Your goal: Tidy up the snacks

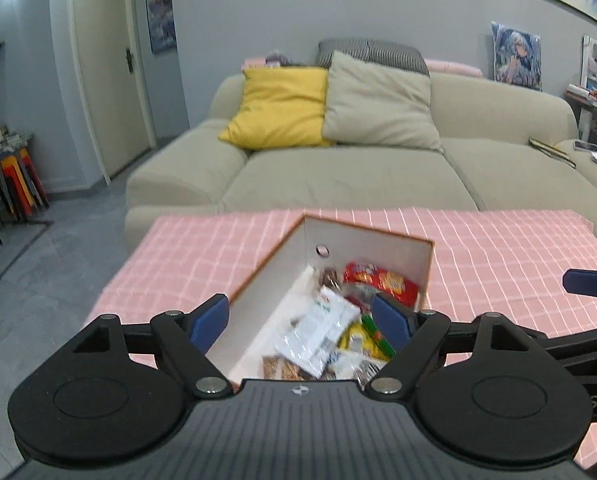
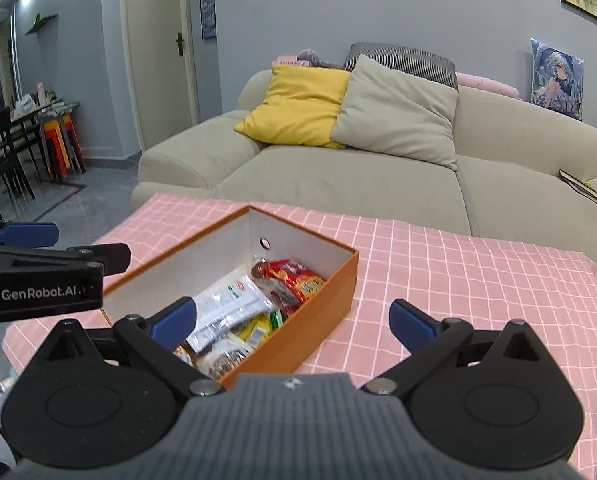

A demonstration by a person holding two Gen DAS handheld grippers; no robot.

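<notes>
Nearest, the left gripper hangs over the near end of the orange box, its blue fingers spread wide with nothing pinched between them. The right gripper stands just beside the box's right wall, jaws equally wide and bare, over the pink checked tablecloth.

Cloth to the right of the box lies free; its far edge meets the beige sofa.

Inside the box lie the snacks: a white foil packet, a yellow-green packet, a red biscuit bag toward the far end.

Only the right wrist view shows the orange outer wall; the left looks straight into the white interior. On the sofa rest a yellow cushion and a grey cushion.
</notes>
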